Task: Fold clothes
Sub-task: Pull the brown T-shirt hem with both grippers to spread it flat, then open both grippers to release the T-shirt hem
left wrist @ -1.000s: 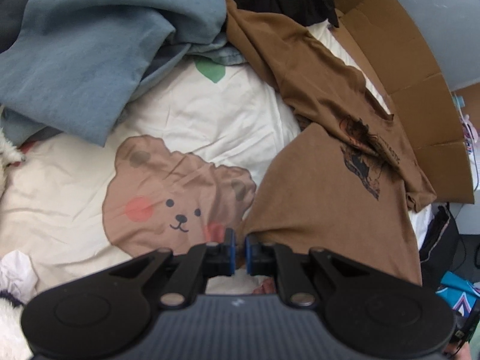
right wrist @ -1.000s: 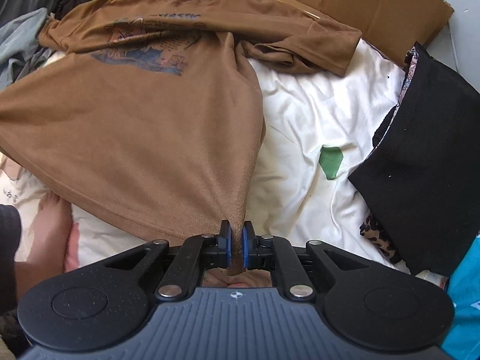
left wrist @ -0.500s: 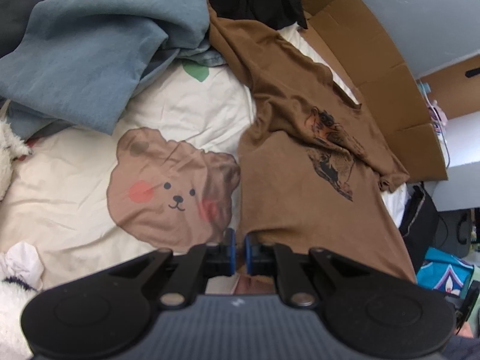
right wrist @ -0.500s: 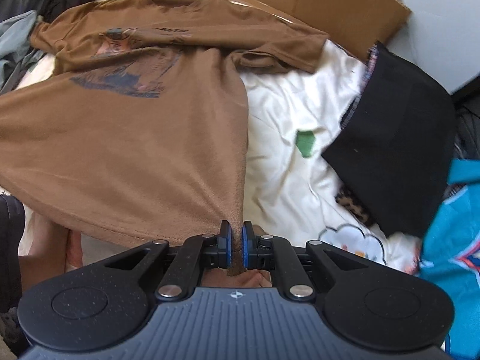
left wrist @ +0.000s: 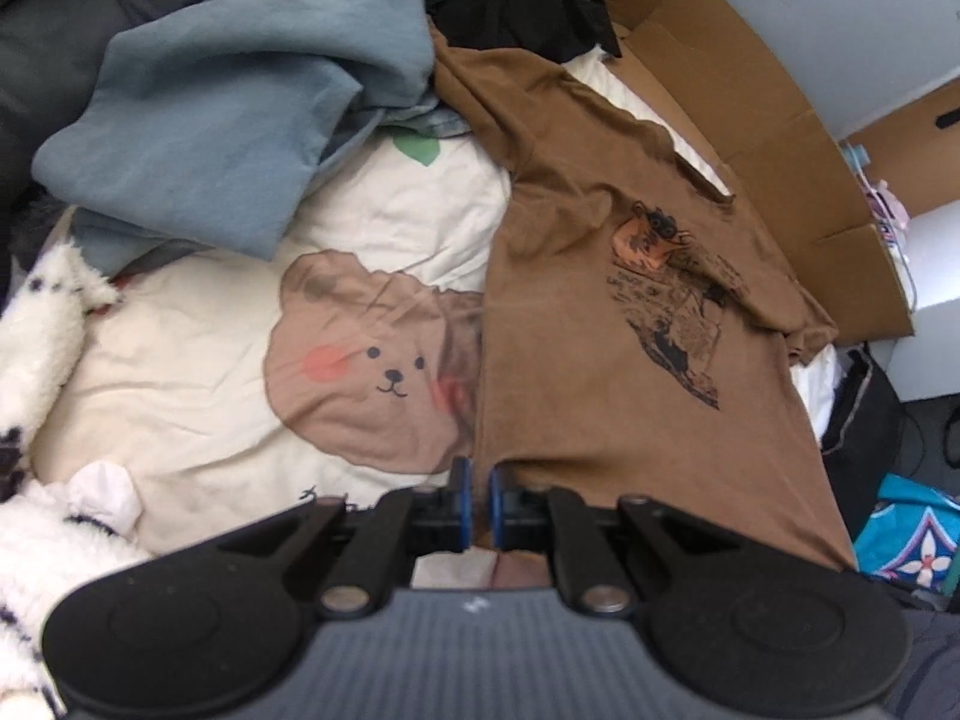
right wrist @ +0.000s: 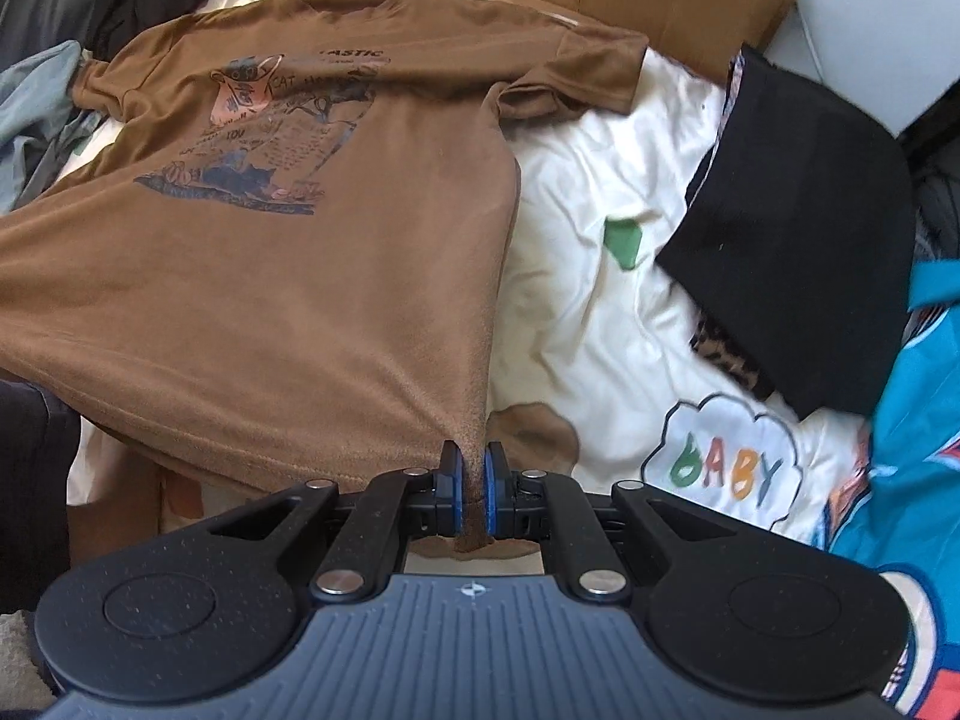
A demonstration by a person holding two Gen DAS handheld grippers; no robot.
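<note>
In the left wrist view, the left gripper (left wrist: 477, 501) has its jaws pinched tight on one bottom corner of the brown T-shirt (left wrist: 600, 396). A second ago the shirt lay bunched and twisted next to the bear picture (left wrist: 366, 366) on the cream blanket (left wrist: 198, 360). Now it hangs long and smooth, and its side edge covers the bear's cheek. The cat drawing on the shirt shows clearly and sits farther from the bear than the gripper does. The blue-grey clothes (left wrist: 240, 102) are still piled beyond the bear, and the cardboard (left wrist: 750, 102) stands on the far side of the shirt from the bear. In the right wrist view, the right gripper (right wrist: 473, 495) is shut on the other bottom corner of the brown T-shirt (right wrist: 270, 276), with a little fold of cloth squeezed between the blue pads (right wrist: 459, 495). Earlier the shirt sagged in a heap; now it is pulled up and stretched flat, and more of the blanket with the word BABY can be seen. The black cloth (right wrist: 804, 252) lies well apart from the shirt. It looks like the shirt is being lifted and spread out, so folding can likely start soon. The sleeves are still a bit crumpled.
</note>
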